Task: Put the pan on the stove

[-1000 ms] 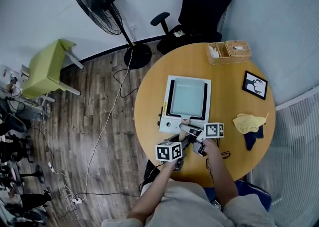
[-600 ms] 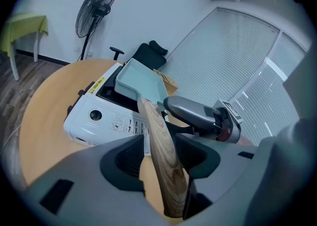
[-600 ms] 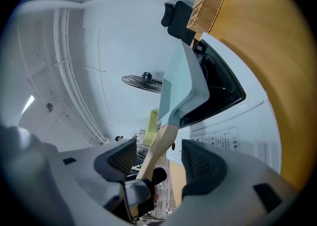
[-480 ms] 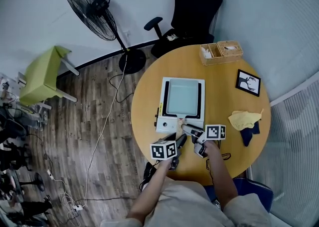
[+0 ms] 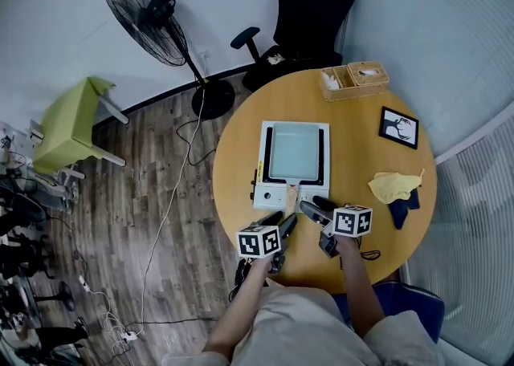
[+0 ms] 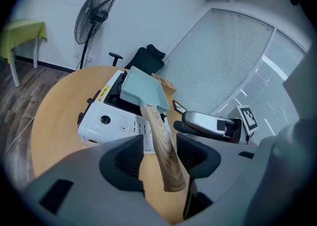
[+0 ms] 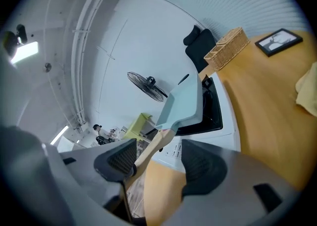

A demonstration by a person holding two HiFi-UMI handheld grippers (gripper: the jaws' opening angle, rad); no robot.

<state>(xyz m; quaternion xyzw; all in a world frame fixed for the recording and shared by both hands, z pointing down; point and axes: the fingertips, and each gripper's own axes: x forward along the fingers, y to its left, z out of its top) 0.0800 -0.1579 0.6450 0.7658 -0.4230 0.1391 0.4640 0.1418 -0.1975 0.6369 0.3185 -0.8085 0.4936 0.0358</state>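
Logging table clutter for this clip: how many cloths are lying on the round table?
2. A yellow cloth lies near the right edge of the table; a dark blue cloth touches it on the side nearer the person. The person's arms may hide a little tabletop.

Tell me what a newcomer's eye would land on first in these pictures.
The pale blue square pan sits on the white stove on the round wooden table, its wooden handle pointing at the person. The left gripper has just been opening its jaws, the handle loose between them; the right gripper is open beside it. A black fan stands on the floor beyond the table.
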